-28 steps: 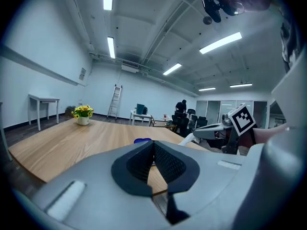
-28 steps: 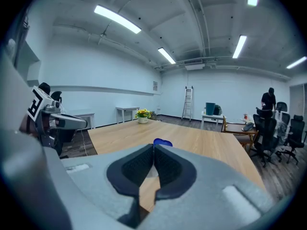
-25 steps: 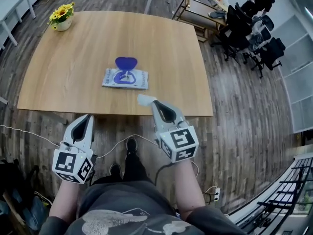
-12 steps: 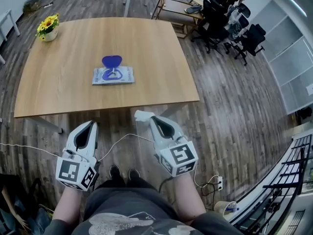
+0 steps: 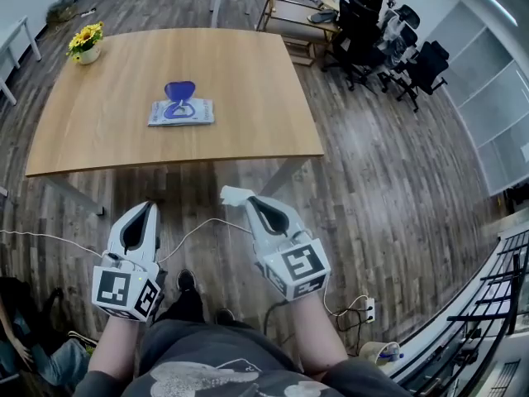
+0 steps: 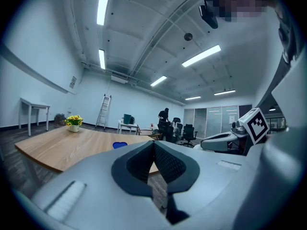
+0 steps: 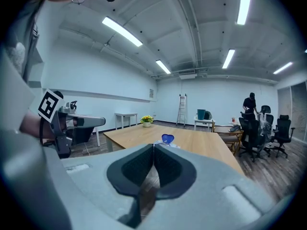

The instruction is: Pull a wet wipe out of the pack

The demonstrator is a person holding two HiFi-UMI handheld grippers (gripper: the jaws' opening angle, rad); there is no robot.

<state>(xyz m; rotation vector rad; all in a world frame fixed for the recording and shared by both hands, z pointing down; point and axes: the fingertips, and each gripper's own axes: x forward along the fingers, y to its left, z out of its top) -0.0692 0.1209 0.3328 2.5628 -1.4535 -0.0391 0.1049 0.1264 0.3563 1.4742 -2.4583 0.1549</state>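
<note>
We wear a dark grey T-shirt with a pale print, and dark shoes. Our left hand-held gripper and right hand-held gripper are pale grey shells tapering to 2 jaws lined with black ribbed pads. Each carries 1 cube of black-and-white square markers. A thin white cable loops between them.

Seen in the left gripper view, the body of the left gripper hides all of the pack but its blue lid. In the head view, the pack's print is too small to read, and the edge cuts off a person at lower left.
</note>
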